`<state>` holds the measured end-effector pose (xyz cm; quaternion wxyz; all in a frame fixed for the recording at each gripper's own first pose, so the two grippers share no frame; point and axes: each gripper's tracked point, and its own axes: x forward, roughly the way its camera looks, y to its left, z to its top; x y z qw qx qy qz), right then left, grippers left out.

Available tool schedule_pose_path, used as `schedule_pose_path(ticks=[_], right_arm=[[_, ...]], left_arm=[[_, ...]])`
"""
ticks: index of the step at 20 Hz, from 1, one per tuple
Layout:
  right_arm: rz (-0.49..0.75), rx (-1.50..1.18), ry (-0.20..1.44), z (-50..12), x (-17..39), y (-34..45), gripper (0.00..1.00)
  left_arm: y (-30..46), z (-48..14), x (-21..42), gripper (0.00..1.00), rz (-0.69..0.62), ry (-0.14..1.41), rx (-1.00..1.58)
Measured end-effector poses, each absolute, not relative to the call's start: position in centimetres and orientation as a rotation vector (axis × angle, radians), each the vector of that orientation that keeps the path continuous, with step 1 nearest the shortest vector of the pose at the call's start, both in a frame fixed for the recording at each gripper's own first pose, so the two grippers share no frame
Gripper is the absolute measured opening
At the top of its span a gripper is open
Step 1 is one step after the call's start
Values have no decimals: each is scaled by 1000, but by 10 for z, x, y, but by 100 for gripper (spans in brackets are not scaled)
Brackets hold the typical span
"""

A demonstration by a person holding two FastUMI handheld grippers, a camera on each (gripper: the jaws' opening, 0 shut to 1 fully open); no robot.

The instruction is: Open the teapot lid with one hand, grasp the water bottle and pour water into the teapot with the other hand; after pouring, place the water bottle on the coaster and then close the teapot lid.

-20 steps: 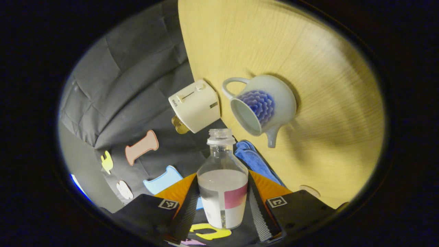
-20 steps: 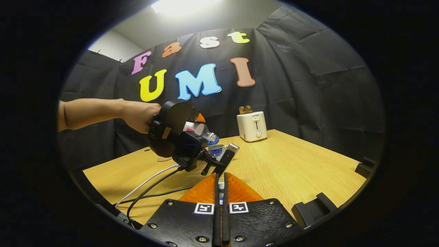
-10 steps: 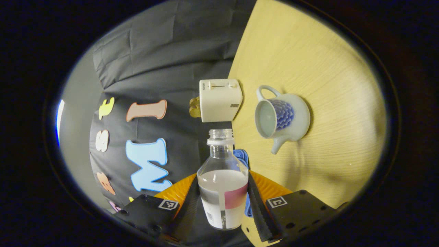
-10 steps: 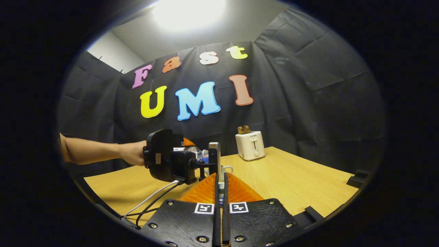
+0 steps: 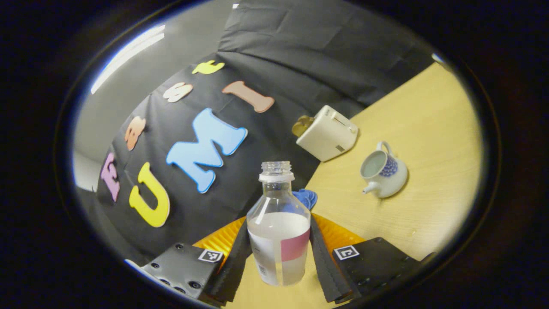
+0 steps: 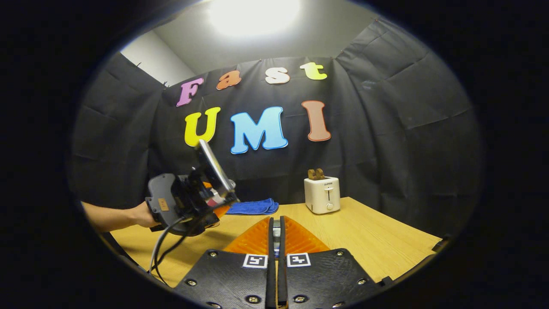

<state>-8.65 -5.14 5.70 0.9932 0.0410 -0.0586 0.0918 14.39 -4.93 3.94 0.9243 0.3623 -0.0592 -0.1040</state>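
On the tabletop (image 5: 429, 128) the lidless teapot (image 5: 383, 170) stands near the toaster (image 5: 328, 133). Our left gripper (image 5: 279, 253), clamped on the uncapped bottle (image 5: 279, 227), must find the coaster; our right gripper (image 6: 276, 257), pressed together, perhaps grips the lid.

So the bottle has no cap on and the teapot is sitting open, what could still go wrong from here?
Three things, as a guess. The uncapped water bottle is partly full, so tipping it on the way to the coaster could spill water on the wooden table. The left gripper holds it low on the body, so it might slip or tilt. The teapot has no lid on and its mouth is small, so setting the lid back could go askew.
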Motion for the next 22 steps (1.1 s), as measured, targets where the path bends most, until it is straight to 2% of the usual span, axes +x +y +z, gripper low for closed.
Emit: schedule_pose_path(ticks=[8,14,22], right_arm=[[304,131,-7,26,-33,-1,2],[332,131,46,5,-2,15,2],[331,115,33,5,1,11,2]], left_arm=[[68,45,137,85,-119,-61,128],[77,54,161,84,-99,-70,71],[87,32,217,84,-53,-47,104]])
